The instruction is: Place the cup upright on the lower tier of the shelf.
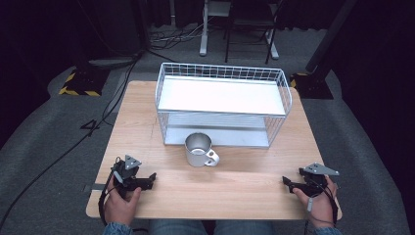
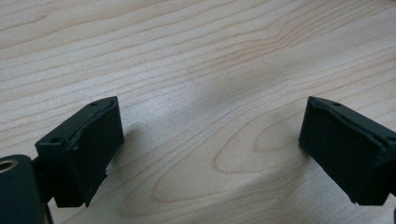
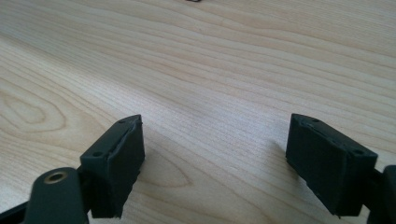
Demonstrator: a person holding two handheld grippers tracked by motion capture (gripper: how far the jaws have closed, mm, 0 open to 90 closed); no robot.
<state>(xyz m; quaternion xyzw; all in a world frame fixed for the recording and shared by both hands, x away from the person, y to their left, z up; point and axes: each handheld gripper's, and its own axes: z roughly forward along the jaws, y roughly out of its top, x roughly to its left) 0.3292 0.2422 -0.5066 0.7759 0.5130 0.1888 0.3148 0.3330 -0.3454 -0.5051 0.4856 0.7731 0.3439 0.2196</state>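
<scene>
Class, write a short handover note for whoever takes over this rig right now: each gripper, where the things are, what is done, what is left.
Left gripper: jaws open, holding nothing, low over the wooden table near its front left corner.
Right gripper: jaws open, holding nothing, near the front right corner.
Metal mug: upright at mid-table, handle toward the right gripper's side, just in front of the white wire rack.
Done: nothing visible; the mug is untouched.
Left: probably grasp the mug and set it in the rack.

Metal mug on the tabletop

A silvery metal mug [image 1: 198, 150] stands upright, open mouth up, near the middle of the wooden tabletop [image 1: 235, 188]. Its loop handle points to the right and toward the person. It sits just in front of the white wire basket [image 1: 222, 105].
</scene>
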